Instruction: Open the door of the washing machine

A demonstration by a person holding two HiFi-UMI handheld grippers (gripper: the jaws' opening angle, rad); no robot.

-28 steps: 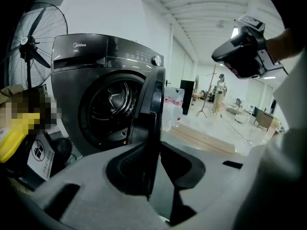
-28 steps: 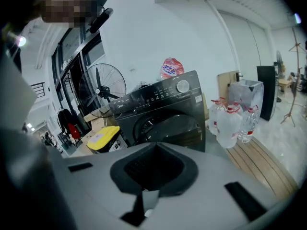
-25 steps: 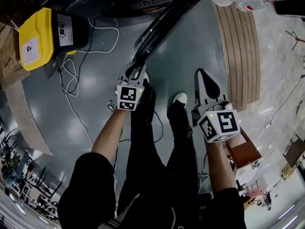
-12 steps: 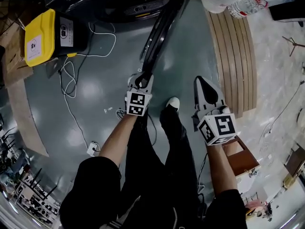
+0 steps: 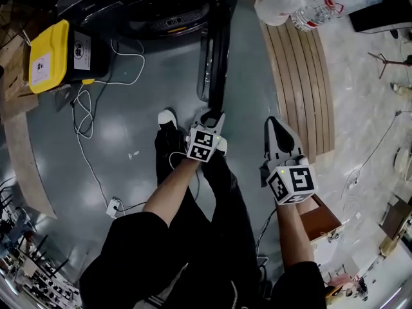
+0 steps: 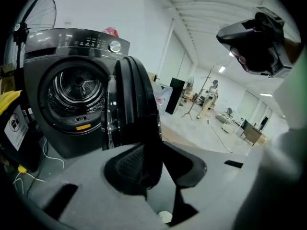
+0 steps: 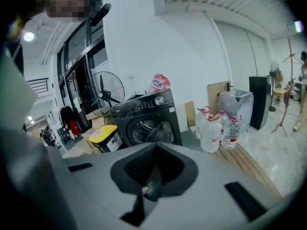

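Dark grey front-loading washing machine [image 6: 57, 128] is noted against the white wall, its steel drum [image 6: 76, 87] exposed. Its round black door [image 6: 136, 104] is swung wide and seen edge-on, at the drum's right. The door's free edge is bracketed by the left gripper [image 5: 210, 114]. Its jaws have just been opening and are set apart. The right gripper [image 5: 277, 126] is held beside it, jaws together, empty.

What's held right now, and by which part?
Washing machine door: its free edge sits between the left gripper's jaws, which have just been opening, so likely loose, not clamped. Right gripper shut, empty.
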